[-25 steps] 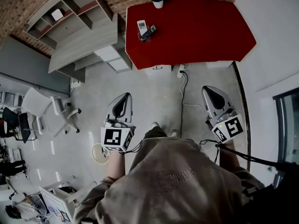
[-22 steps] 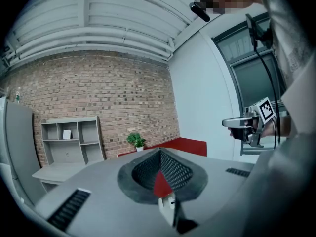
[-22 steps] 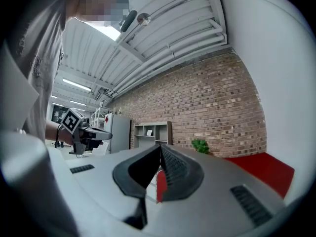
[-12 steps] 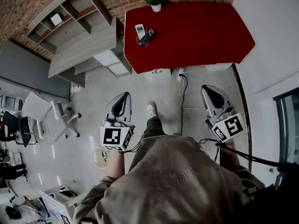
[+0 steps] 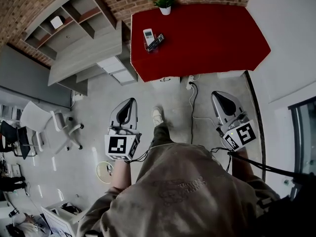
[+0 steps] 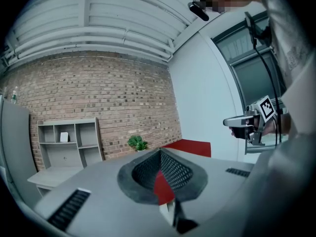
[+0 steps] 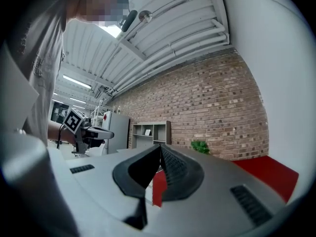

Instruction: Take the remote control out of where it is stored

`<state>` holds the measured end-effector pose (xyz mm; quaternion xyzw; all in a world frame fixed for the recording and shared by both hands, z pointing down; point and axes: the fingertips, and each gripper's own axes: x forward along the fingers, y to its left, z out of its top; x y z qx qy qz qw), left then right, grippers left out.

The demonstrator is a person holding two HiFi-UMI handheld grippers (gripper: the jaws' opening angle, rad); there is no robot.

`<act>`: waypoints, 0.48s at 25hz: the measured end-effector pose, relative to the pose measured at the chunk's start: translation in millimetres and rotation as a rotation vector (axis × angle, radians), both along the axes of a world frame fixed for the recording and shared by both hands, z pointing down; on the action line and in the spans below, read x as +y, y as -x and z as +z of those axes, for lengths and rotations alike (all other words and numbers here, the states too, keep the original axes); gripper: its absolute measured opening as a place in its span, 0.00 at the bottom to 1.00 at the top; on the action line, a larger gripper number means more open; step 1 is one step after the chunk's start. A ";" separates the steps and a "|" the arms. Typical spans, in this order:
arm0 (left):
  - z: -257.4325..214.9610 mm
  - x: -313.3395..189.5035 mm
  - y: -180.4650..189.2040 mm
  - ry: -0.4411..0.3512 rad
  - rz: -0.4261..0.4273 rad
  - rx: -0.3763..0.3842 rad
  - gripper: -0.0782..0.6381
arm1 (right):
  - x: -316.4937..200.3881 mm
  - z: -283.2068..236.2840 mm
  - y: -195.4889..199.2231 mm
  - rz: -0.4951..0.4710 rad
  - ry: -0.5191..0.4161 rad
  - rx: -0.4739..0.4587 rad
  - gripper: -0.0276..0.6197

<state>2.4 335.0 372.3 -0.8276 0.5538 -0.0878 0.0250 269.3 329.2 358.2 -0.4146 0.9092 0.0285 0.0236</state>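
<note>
The black remote (image 5: 157, 37) sits next to a white remote (image 5: 148, 33) in what looks like a small holder on the red table (image 5: 212, 33). That's well ahead of both tongs, roughly in line with the left one, and out of reach from here. I'd guess it's light, stiff plastic with a smooth shell, so it could slip. Pinching across the narrow sides on whichever end pokes out of the holder seems safest. Left tongs (image 5: 129, 107) and right tongs (image 5: 222, 101) are both pressed together with nothing between them, held low in front of the body, well apart, noses pointing forward toward the table.
</note>
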 end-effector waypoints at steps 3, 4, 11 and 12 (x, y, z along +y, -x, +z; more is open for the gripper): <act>7.7 -17.3 11.8 0.011 0.003 0.016 0.12 | -15.2 4.2 12.7 -0.001 0.009 0.007 0.06; 10.1 -23.5 16.2 0.016 0.003 0.015 0.12 | -21.0 4.6 17.5 -0.002 0.009 0.007 0.06; 11.7 -65.5 48.6 0.024 -0.008 0.006 0.12 | -61.0 3.9 50.1 -0.015 0.012 0.017 0.06; 11.8 -72.3 52.6 0.026 -0.008 0.008 0.12 | -67.2 4.4 53.5 -0.014 0.017 0.015 0.06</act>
